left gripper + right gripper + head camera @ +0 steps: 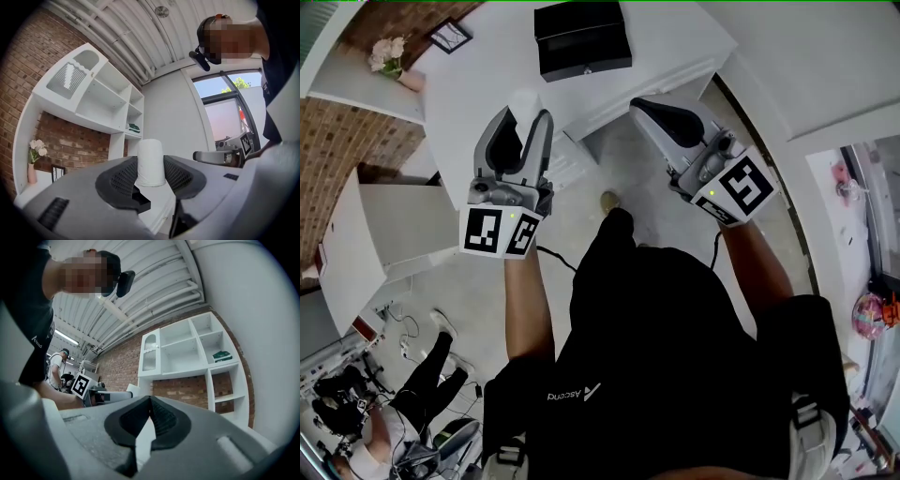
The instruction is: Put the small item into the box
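The small item [525,101] is a white cylinder, and my left gripper [523,120] is shut on it, holding it upright above the near edge of the white table [478,84]. In the left gripper view the item [150,161] stands between the two dark pads of the left gripper [150,177]. A black box [581,37] sits on the table farther back, to the right of the item. My right gripper [649,109] hangs over the table's near right corner, shut with nothing in it. In its own view the right gripper [150,401] has its pads touching.
A white shelf unit [93,98] stands against the brick wall [347,141]. A vase of flowers [394,61] and a small picture frame [450,36] stand at the table's far left. Another person [412,394] is on the floor at lower left, among cables.
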`<state>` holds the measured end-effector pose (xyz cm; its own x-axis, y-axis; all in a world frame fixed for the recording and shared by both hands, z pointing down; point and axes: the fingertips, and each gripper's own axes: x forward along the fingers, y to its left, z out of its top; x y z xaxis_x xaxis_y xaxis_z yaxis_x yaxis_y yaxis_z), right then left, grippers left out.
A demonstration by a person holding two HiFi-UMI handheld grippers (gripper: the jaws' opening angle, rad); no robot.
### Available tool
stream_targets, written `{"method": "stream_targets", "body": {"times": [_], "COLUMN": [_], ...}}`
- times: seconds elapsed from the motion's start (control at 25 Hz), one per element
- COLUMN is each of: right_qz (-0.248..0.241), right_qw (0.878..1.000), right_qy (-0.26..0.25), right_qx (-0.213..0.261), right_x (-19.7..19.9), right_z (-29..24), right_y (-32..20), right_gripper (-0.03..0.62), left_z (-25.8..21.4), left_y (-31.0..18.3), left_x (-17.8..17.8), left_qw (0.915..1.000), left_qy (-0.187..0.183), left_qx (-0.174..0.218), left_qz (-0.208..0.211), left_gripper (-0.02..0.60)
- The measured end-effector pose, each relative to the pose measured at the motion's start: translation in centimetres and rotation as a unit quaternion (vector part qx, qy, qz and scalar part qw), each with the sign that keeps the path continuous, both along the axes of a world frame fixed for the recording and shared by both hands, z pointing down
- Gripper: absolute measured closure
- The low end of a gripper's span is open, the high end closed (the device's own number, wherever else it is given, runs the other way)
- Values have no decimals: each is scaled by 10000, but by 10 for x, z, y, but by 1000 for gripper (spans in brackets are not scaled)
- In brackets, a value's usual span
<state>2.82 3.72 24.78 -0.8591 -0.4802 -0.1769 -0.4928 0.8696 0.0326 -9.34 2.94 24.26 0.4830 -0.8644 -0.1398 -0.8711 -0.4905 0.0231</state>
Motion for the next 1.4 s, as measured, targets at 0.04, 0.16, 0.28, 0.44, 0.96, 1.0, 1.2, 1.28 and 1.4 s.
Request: {"method": "stream_targets", "body": {"times": [0.04, 0.16, 0.28, 0.44, 0.96, 1.0, 1.2, 1.28, 1.4], "right_qz": [-1, 10, 97, 247, 489, 488, 388, 292, 127], "right_qw": [10000, 9999, 9998, 9991, 9956, 9954, 9936, 9932, 9932], "right_qy": [-22, -68, 1, 255, 641, 665, 852, 907, 918], "right_qx": [-15, -94, -174, -219, -476, -497, -633, -668, -697], "right_x": [-5, -20, -34, -52, -89, -89, -89, -89, -88], "right_z": [-1, -2, 4, 16, 49, 52, 71, 78, 83], "right_y": [-11, -47, -83, -128, -216, -222, -247, -256, -267], "right_gripper": [594, 594, 594, 594, 593, 592, 593, 593, 594], "left_z": [3, 13, 27, 51, 151, 158, 192, 206, 226], "left_y": [-13, -52, -90, -140, -250, -256, -276, -284, -294], "left_x": [-4, -17, -28, -44, -60, -59, -55, -54, -50], "left_qw": [10000, 9997, 9989, 9969, 9652, 9614, 9409, 9298, 9099], "left_qy": [-24, -129, -277, -481, -1456, -1542, -1970, -2272, -2698], "left_qx": [-31, -181, -379, -604, -2136, -2242, -2724, -2870, -3128], "left_qz": [1, 26, 70, 179, 399, 406, 409, 377, 387], "left_gripper": [410, 410, 410, 410, 410, 410, 410, 410, 410]}}
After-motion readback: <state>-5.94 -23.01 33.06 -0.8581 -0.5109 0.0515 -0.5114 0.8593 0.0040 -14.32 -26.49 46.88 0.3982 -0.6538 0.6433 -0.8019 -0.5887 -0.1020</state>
